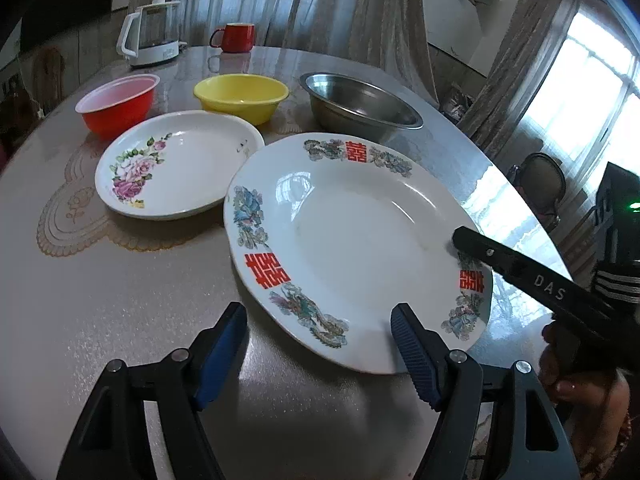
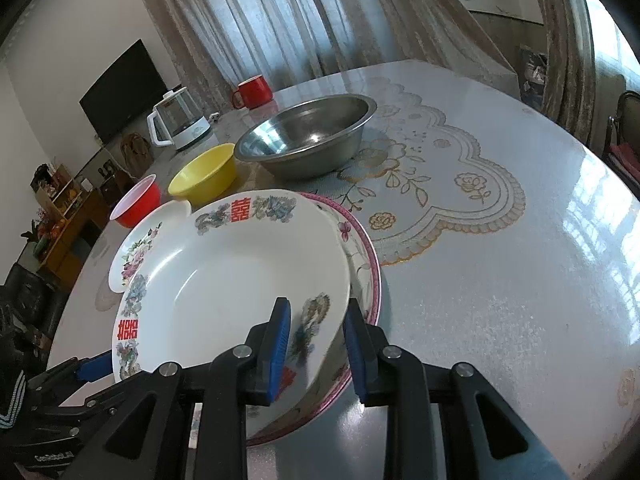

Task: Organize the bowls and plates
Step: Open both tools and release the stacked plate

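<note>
A large white plate with red characters (image 1: pixel 352 240) (image 2: pixel 224 276) is tilted, its right rim between the fingers of my right gripper (image 2: pixel 316 340), which is shut on it. Under it lies a pink-rimmed plate (image 2: pixel 366 248). My left gripper (image 1: pixel 318 340) is open at the plate's near edge, holding nothing. A rose-patterned plate (image 1: pixel 180 164) (image 2: pixel 136 248) lies to the left. Behind stand a red bowl (image 1: pixel 118 102) (image 2: pixel 138 200), a yellow bowl (image 1: pixel 242 96) (image 2: pixel 204 174) and a steel bowl (image 1: pixel 360 104) (image 2: pixel 308 136).
A white kettle (image 1: pixel 150 34) (image 2: pixel 178 122) and a red mug (image 1: pixel 236 38) (image 2: pixel 252 92) stand at the far side of the round table (image 1: pixel 120 300) (image 2: pixel 500 280). A lace mat (image 2: pixel 432 184) lies to the right. A chair (image 1: pixel 540 184) stands beyond the table's edge.
</note>
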A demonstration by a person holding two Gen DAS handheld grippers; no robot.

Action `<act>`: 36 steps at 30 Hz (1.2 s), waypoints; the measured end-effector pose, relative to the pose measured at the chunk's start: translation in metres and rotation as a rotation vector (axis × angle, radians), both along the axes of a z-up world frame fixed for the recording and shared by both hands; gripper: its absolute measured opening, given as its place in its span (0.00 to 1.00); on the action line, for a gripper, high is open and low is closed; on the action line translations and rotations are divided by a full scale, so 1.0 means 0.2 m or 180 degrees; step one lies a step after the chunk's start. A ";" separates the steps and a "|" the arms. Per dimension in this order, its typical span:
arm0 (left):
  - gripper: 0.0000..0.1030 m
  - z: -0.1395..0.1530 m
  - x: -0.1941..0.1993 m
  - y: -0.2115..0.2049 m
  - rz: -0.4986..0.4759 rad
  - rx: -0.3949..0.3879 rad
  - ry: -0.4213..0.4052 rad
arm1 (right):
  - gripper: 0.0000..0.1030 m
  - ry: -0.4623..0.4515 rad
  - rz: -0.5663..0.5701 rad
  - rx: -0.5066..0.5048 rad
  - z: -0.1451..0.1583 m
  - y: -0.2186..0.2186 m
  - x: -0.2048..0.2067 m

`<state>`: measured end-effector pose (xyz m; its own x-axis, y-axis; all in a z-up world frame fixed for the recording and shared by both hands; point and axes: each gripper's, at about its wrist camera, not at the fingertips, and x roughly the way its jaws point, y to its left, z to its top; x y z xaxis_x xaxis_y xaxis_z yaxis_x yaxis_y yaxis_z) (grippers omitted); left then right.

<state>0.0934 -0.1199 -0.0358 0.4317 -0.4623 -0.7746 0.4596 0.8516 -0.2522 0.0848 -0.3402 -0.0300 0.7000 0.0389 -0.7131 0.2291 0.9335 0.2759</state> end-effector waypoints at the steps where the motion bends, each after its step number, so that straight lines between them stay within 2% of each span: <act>1: 0.73 0.00 0.00 0.00 0.0006 0.0011 -0.0031 | 0.27 -0.0023 -0.0020 -0.0044 0.01 0.00 -0.01; 6: 0.72 0.03 -0.01 0.03 0.0098 -0.0032 -0.0147 | 0.27 -0.0144 -0.0105 -0.0186 0.08 -0.02 -0.04; 10: 0.72 0.09 -0.01 0.09 0.0254 -0.0128 -0.0414 | 0.27 -0.0247 -0.0180 -0.0127 0.09 -0.05 -0.08; 13: 0.72 0.11 0.01 0.10 0.0280 -0.0184 -0.0517 | 0.27 -0.0373 -0.0143 -0.0058 0.11 -0.04 -0.10; 15: 0.64 0.10 0.05 0.07 0.0202 -0.0164 -0.0531 | 0.27 -0.0403 -0.0063 -0.0074 0.11 -0.01 -0.09; 17: 0.62 0.08 0.07 0.04 0.0131 -0.0130 -0.0508 | 0.27 -0.0381 0.0001 -0.0102 0.11 0.02 -0.08; 36: 0.63 0.06 0.07 -0.03 0.0042 -0.0138 -0.0483 | 0.26 -0.0284 0.0036 -0.0067 0.06 0.05 -0.08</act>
